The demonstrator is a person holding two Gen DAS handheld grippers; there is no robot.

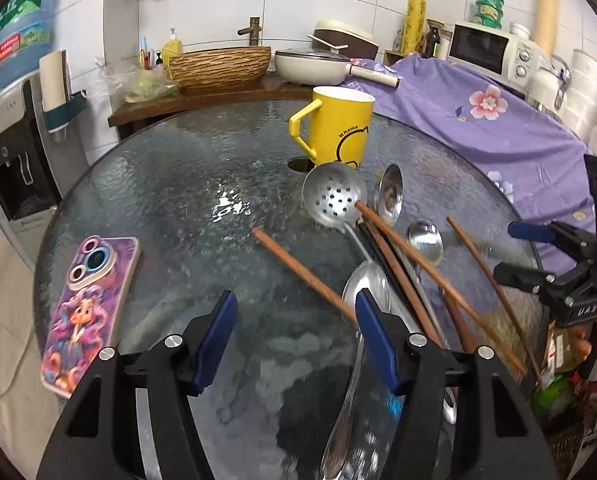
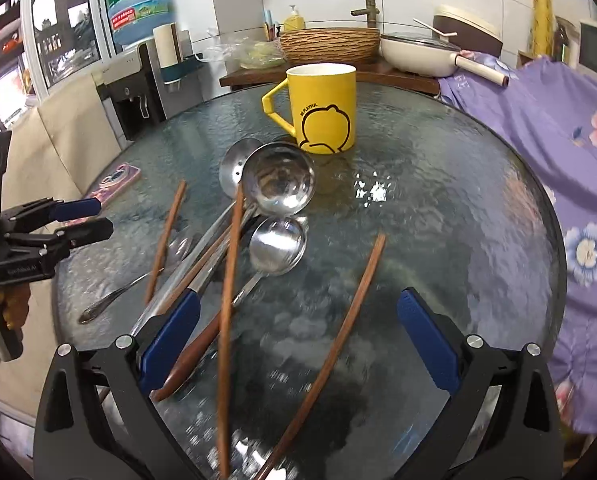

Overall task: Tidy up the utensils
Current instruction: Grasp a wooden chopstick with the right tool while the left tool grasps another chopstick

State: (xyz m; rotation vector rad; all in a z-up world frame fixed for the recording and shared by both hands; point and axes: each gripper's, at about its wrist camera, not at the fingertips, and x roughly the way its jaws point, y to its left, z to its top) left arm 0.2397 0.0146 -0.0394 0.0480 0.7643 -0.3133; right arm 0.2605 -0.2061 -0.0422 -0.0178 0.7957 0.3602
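A yellow mug (image 1: 340, 126) (image 2: 322, 108) stands upright on the round glass table (image 1: 178, 184) (image 2: 458, 200). In front of it lies a pile of utensils: a slotted ladle (image 1: 333, 199), a steel ladle (image 2: 279, 185), a smaller steel spoon (image 2: 276, 245) (image 1: 425, 240), a flat spoon (image 1: 364, 292) and several brown wooden chopsticks (image 2: 230, 280) (image 1: 306, 276). My left gripper (image 1: 294, 316) is open over the table, its right pad beside the flat spoon. My right gripper (image 2: 298, 320) is open, with two chopsticks (image 2: 354, 300) lying between its fingers. Neither holds anything.
A phone in a purple cartoon case (image 1: 86, 312) lies at the table's left edge. A purple flowered cloth (image 2: 558, 128) covers the counter to the right. Behind the table stand a woven basin (image 1: 220, 66), a white pan (image 1: 310, 66) and a microwave (image 1: 490, 54).
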